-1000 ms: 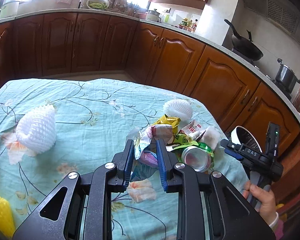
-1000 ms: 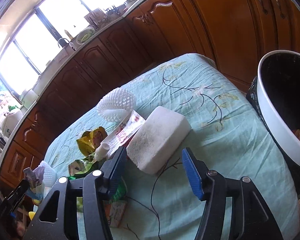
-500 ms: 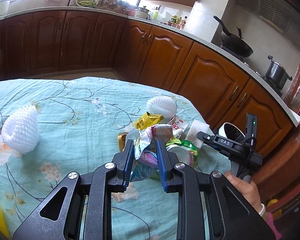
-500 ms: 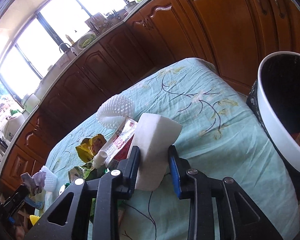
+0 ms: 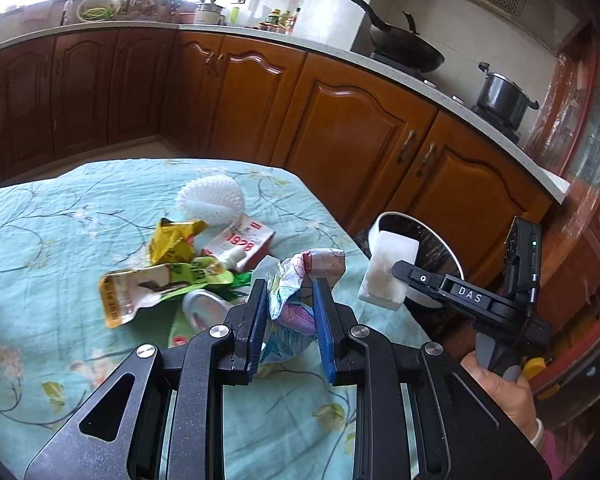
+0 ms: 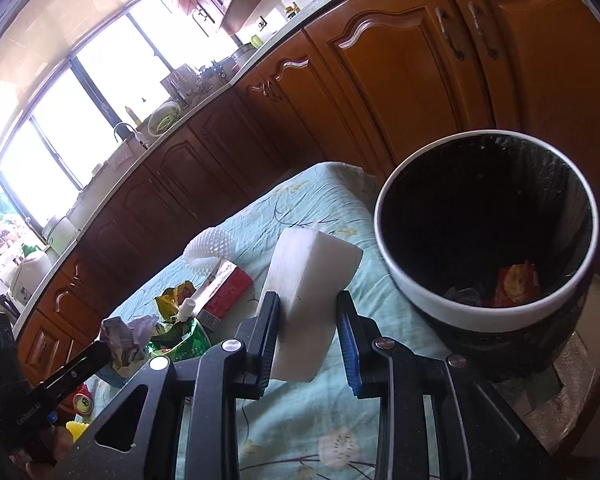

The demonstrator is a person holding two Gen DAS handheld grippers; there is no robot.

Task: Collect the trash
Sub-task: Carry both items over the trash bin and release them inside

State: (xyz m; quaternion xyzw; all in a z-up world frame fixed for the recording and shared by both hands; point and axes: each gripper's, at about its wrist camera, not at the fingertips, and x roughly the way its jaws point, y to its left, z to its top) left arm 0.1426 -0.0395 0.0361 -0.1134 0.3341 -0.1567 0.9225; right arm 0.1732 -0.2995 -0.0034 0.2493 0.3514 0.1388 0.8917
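Bin [image 6: 392,264] = landmark, off table edge. My R gripper [image 6: 308,336] clamps foam block [image 6: 308,280], long axis upright, just short of rim, nearer. My L gripper [image 5: 290,320] grips crumpled wrapper [image 5: 300,280], farther back.

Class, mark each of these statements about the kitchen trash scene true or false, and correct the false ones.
1. The right hand-held gripper holds a white foam block. True.
2. The left hand-held gripper is empty. False: it grips a crumpled wrapper.
3. The bin already has trash in it. True.
4. The bin stands on the table. False: it stands off the table's edge, lower down.
5. A wok sits on the stove. True.
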